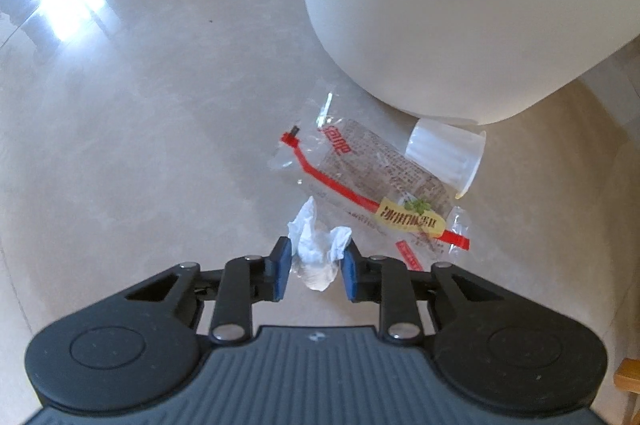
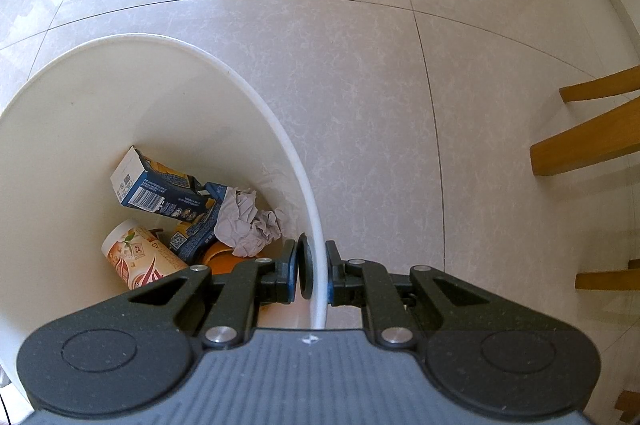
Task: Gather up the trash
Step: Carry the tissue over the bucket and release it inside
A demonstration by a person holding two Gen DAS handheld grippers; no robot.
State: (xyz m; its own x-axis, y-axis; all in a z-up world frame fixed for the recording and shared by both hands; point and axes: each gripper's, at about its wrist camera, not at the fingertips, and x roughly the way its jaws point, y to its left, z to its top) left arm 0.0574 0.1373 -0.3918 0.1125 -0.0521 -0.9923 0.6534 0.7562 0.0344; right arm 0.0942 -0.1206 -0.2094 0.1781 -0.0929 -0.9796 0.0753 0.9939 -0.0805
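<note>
trash pickup beside white bin
left claw part open around crumpled tissue on floor, pads touching or nearly so; clear wrapper and plastic cup just beyond. right claw clamped on bin rim, carton inside.

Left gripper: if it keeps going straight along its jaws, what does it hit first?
The crumpled white tissue, already sitting between the open jaws of the left gripper. Past it lies the clear printed wrapper on the floor; depth is hard to judge.
</note>
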